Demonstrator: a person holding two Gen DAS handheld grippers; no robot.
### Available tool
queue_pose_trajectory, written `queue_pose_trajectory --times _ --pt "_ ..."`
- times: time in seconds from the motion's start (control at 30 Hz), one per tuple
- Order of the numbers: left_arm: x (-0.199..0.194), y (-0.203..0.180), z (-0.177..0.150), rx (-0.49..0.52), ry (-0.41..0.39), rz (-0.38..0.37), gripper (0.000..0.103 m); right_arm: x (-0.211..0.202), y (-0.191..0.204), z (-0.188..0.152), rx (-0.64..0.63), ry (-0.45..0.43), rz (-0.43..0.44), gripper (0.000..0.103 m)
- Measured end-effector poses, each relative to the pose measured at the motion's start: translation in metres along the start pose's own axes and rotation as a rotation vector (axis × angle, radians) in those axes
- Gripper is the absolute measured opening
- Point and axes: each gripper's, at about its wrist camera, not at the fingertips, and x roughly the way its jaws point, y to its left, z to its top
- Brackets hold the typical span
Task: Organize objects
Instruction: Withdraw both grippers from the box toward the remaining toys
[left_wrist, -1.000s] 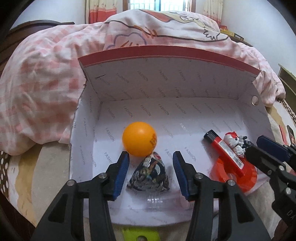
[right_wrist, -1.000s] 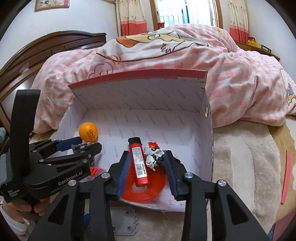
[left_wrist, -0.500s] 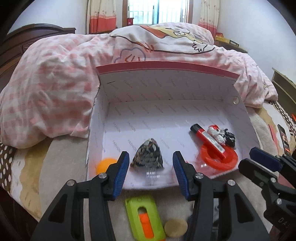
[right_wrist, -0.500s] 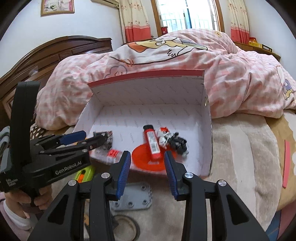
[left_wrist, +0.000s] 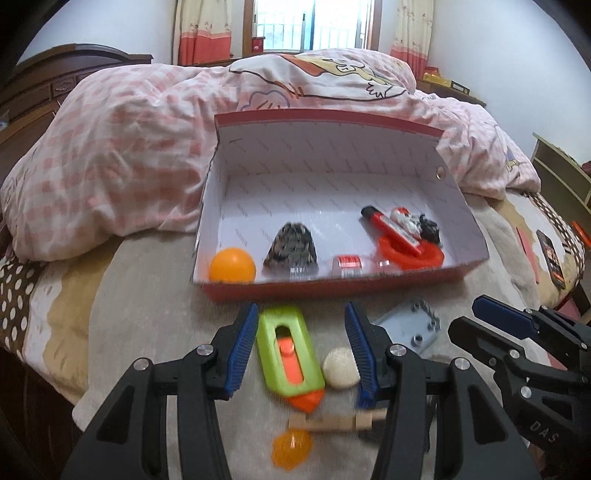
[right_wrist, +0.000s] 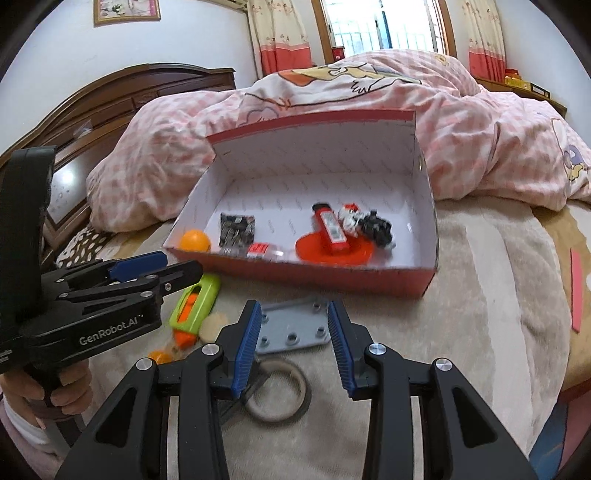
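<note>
Fuzzy blanket (left_wrist: 147, 314), glossy round ball (left_wrist: 232, 265), cardboard box (left_wrist: 461, 236)

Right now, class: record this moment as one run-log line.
left gripper: open over green cutter | right gripper: open over grey plate | box: ball, pouch, red ring inside

Left tool (left_wrist: 301, 350) hangs open over the bed (left_wrist: 147, 310), empty, its blue pads either side of a green and orange utility knife (left_wrist: 290, 360) and a round beige puff (left_wrist: 340, 367). Beyond them, the red shoebox (left_wrist: 332, 286) holds an orange ball (left_wrist: 232, 265), a dark patterned pouch (left_wrist: 291, 249) and a red ring (left_wrist: 410, 253). Right tool (left_wrist: 480, 321) pokes in alongside.
</note>
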Motion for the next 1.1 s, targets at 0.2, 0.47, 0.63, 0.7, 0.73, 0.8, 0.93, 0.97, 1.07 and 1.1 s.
queue_pose_trajectory --times 0.2,0.47,0.63,0.7,0.73,0.8,0.93,0.97,1.07,1.1 --pt "-0.013 0.008 -0.021 -0.025 0.001 -0.001 0.049 -0.006 0.003 -0.017 0.006 0.012 0.010 0.039" --pt "-0.027 0.020 -0.050 -0.035 0.010 -0.016 0.049 -0.008 0.005 -0.037 0.019 0.045 0.035 0.039" --pt "-0.034 0.028 -0.069 -0.025 0.015 -0.034 0.049 -0.014 0.008 -0.042 0.014 0.030 0.063 0.051" --pt "-0.033 0.032 -0.076 -0.036 0.031 -0.057 0.049 -0.014 0.011 -0.044 -0.002 0.030 0.067 0.054" --pt "-0.032 0.033 -0.078 -0.043 0.040 -0.068 0.049 -0.014 0.012 -0.045 -0.009 0.034 0.069 0.054" --pt "-0.031 0.036 -0.082 -0.059 0.056 -0.096 0.049 -0.012 0.015 -0.047 -0.023 0.040 0.068 0.054" --pt "-0.031 0.033 -0.085 -0.047 0.054 -0.105 0.049 -0.013 0.018 -0.049 -0.044 0.040 0.066 0.054" --pt "-0.030 0.031 -0.085 -0.038 0.055 -0.104 0.049 -0.013 0.018 -0.049 -0.047 0.041 0.065 0.054" --pt "-0.027 0.024 -0.087 -0.013 0.064 -0.112 0.049 -0.014 0.017 -0.049 -0.054 0.045 0.058 0.054" --pt "-0.026 0.022 -0.088 -0.002 0.066 -0.110 0.049 -0.014 0.016 -0.049 -0.057 0.050 0.052 0.054"
